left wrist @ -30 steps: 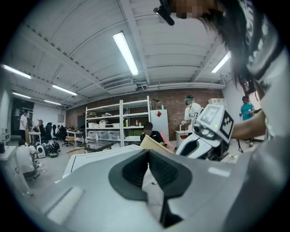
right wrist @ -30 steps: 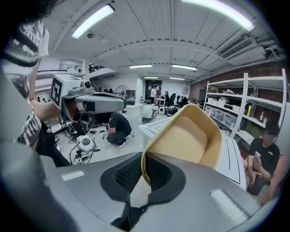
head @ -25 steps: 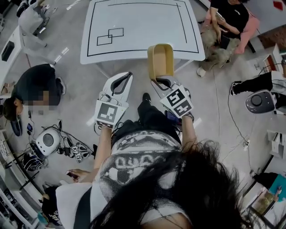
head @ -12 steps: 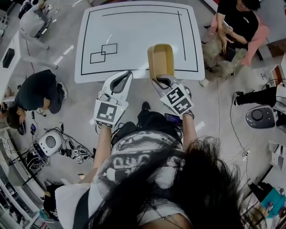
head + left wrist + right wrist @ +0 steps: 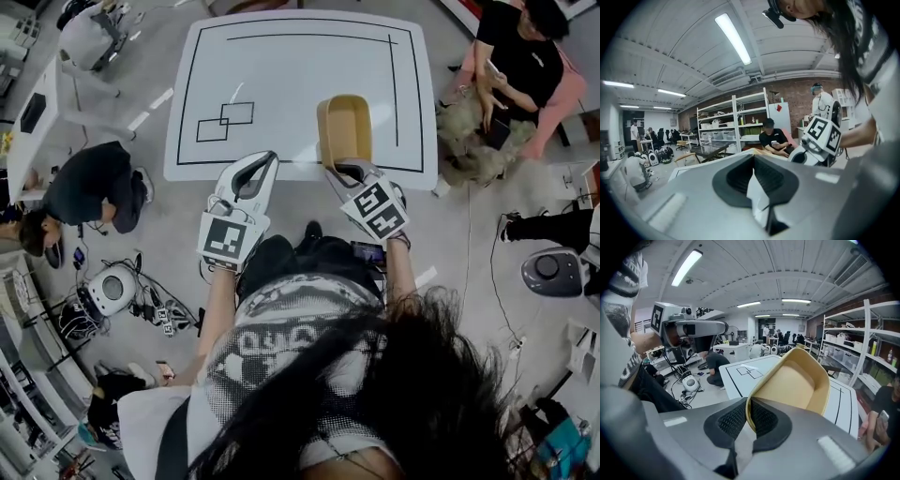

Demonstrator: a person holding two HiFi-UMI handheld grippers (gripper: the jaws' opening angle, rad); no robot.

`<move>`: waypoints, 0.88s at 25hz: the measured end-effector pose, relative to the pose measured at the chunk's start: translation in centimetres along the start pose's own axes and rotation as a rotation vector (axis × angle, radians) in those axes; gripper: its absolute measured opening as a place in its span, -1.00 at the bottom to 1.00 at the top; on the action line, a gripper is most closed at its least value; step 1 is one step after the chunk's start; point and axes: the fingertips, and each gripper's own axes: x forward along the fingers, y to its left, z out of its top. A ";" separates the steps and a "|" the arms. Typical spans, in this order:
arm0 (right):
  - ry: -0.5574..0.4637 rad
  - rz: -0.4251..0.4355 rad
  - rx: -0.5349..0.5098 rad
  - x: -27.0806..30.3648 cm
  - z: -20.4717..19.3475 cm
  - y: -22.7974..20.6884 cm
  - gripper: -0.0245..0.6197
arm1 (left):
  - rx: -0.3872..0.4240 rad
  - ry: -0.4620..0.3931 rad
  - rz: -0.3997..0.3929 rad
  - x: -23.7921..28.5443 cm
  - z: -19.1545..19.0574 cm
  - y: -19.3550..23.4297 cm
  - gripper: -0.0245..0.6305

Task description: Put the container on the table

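A tan, deep plastic container [image 5: 344, 127] hangs tilted over the near edge of the white table [image 5: 291, 75]. My right gripper [image 5: 343, 170] is shut on its near rim. In the right gripper view the rim [image 5: 749, 414] sits pinched between the black pads, and the container's hollow [image 5: 797, 383] opens away over the table [image 5: 736, 376]. My left gripper [image 5: 266, 161] floats just short of the table's front edge, left of the container, shut with nothing in it. In the left gripper view its gripper [image 5: 754, 180] points at the table's edge.
The table carries a black outline and two overlapping squares [image 5: 225, 122]. A person crouches on the floor at the left [image 5: 89, 187]; another sits at the right [image 5: 525, 56]. Round white devices [image 5: 108, 291] and cables lie on the floor. Shelves [image 5: 862, 343] stand beyond the table.
Both grippers have moved forward toward the table. The container, still held, now reaches farther over the table's near edge.
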 end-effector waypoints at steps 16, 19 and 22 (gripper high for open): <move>0.012 -0.024 0.027 2.0 1.1 -2.2 -0.86 | 0.008 0.013 0.014 1.0 -0.3 3.9 -0.93; 0.026 -0.048 0.030 3.1 1.9 -3.4 -0.86 | 0.019 0.003 0.008 1.8 -0.3 6.0 -0.93; 0.042 -0.075 0.032 4.4 3.1 -5.2 -0.86 | 0.025 -0.005 0.001 2.8 -0.2 8.7 -0.93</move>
